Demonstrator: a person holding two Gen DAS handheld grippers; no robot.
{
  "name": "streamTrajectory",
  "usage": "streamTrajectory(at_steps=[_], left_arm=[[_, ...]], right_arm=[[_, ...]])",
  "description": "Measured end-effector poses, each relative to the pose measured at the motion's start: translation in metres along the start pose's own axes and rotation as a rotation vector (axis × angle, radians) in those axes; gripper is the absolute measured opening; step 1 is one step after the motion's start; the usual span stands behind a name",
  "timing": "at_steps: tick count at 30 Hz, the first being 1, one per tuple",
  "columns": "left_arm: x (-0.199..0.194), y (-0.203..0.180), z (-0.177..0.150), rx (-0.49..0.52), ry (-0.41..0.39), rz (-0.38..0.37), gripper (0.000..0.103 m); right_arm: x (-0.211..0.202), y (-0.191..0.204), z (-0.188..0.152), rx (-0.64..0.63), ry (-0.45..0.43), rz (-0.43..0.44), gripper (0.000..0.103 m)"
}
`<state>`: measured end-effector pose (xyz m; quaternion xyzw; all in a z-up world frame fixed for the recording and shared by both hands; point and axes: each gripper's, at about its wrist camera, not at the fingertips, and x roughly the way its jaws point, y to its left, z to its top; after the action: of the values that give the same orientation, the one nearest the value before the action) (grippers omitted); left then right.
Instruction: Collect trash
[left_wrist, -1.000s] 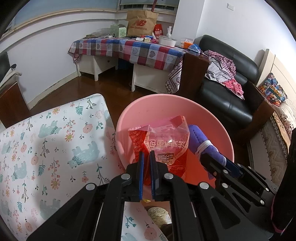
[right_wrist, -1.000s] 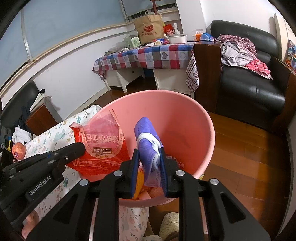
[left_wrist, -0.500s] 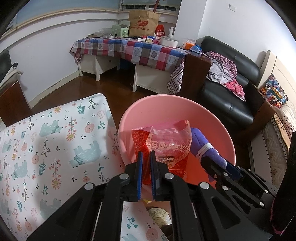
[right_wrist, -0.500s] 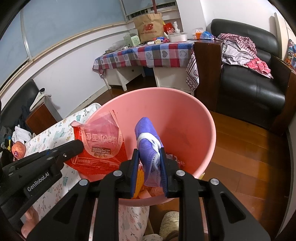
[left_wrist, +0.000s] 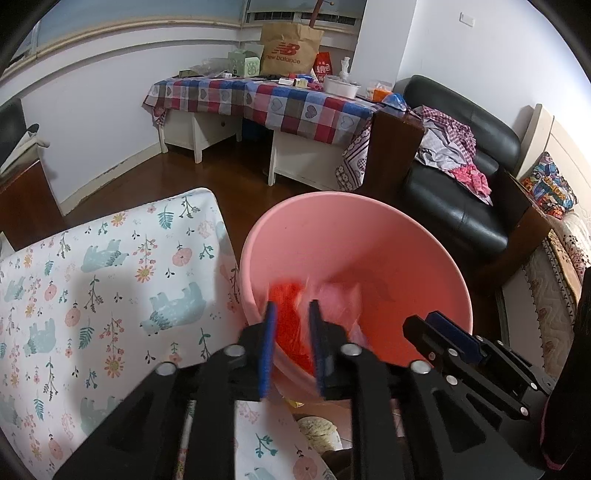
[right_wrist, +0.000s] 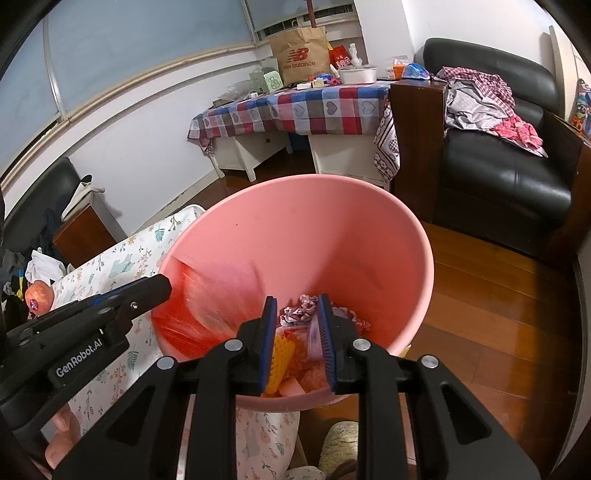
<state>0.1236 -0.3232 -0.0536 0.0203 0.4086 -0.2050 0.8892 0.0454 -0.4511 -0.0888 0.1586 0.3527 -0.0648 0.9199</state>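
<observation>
While my left gripper (left_wrist: 291, 314) hangs over the near rim of the pink bucket (left_wrist: 424, 254), its jaws are opening, and the red bag (left_wrist: 291, 325) shows as a blur in the gap between the blue pads, with neither pad pressing on it. From my right camera the same red bag (right_wrist: 199, 306) is a smear inside the bucket at about 9 o'clock, low against the wall. My right gripper (right_wrist: 297, 310) is spread apart too, with nothing pinched between its pads; through the gap I look down at the trash pile (right_wrist: 303, 347) at the bucket's bottom, with a yellow bumpy piece, some orange bits and a scrunched wrapper. The purple bundle is hard to pick out in that pile, so I cannot say where it lies. Just to the left of the bucket, at 9 o'clock in my left camera, is the table with the bear and flower cloth (left_wrist: 110, 280), touching or almost touching the bucket's side. Far back at 12 o'clock stands the checked table (left_wrist: 266, 99) with a brown paper bag (left_wrist: 290, 50) on it, and at 2 o'clock is the black sofa (left_wrist: 465, 177) with clothes on it.
</observation>
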Motion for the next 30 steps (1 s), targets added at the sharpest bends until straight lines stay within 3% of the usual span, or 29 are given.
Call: streamTrajectory(at_steps=[5, 9, 11, 13, 30], left_arm=[[-0.001, -0.001, 0.001, -0.003, -0.005, 0.000, 0.032], [-0.001, -0.002, 0.001, -0.001, -0.007, -0.001, 0.043], [-0.002, -0.004, 0.000, -0.001, -0.010, 0.000, 0.046], [-0.004, -0.004, 0.000, -0.002, -0.014, -0.001, 0.047], [-0.025, -0.006, -0.002, 0.002, -0.053, 0.006, 0.051]], right_arm=[[-0.001, 0.000, -0.001, 0.001, 0.003, 0.001, 0.024], [-0.001, 0.000, 0.000, 0.000, 0.002, 0.001, 0.024], [-0.002, 0.000, -0.001, 0.000, -0.001, 0.003, 0.030], [-0.002, 0.000, 0.000, 0.000, -0.005, 0.006, 0.035], [-0.016, 0.007, 0.002, -0.017, -0.022, 0.011, 0.035]])
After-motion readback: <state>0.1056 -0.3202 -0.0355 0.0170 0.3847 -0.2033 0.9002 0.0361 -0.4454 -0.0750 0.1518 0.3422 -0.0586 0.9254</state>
